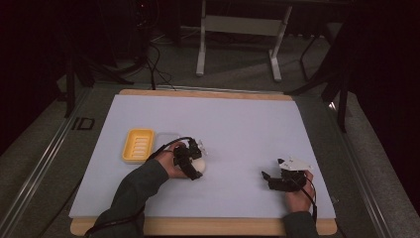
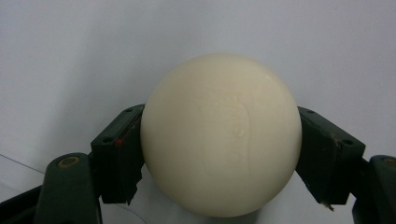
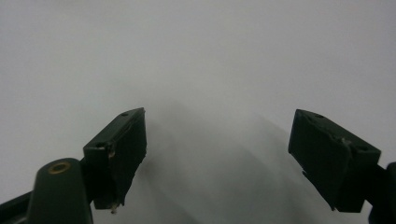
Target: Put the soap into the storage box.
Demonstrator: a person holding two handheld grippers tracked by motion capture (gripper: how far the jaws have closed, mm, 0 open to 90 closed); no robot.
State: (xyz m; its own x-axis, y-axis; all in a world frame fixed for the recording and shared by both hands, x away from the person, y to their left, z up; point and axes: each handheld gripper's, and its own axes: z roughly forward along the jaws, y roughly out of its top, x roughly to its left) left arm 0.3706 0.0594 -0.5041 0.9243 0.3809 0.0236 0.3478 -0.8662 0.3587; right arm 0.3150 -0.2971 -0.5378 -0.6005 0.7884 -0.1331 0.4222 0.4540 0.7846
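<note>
The left tool (image 2: 219,154) has its two black jaws pressed against opposite sides of a smooth, cream-white oval bar of soap (image 2: 220,135), which sits low over the pale lavender mat covering the wooden counter (image 1: 208,119); from the left gripper view alone I cannot tell whether the soap is lifted or resting on the mat. In the high view the left tool (image 1: 194,162) and the soap (image 1: 199,165) lie just to the right of a yellow ribbed plastic soap dish (image 1: 137,145), with what looks like a clear lid or tray (image 1: 168,137) beside the dish. The main risk, as I judge it, is the grip itself: the jaws meet the bar on rounded flanks, near its widest part, so the contact patches are small and the surface looks slick. A little too little squeeze, or a quick swing toward the dish, could let the bar rotate or squirt out forward. Too much squeeze might dent it. If the soap is meant for the dish, setting it down off-centre on the ribs could leave it riding on the rim. The right tool (image 1: 271,179) rests near the counter's right front, jaws spread wide with nothing between them (image 3: 219,158), well apart from the soap, so it can give no help if the bar slips.
</note>
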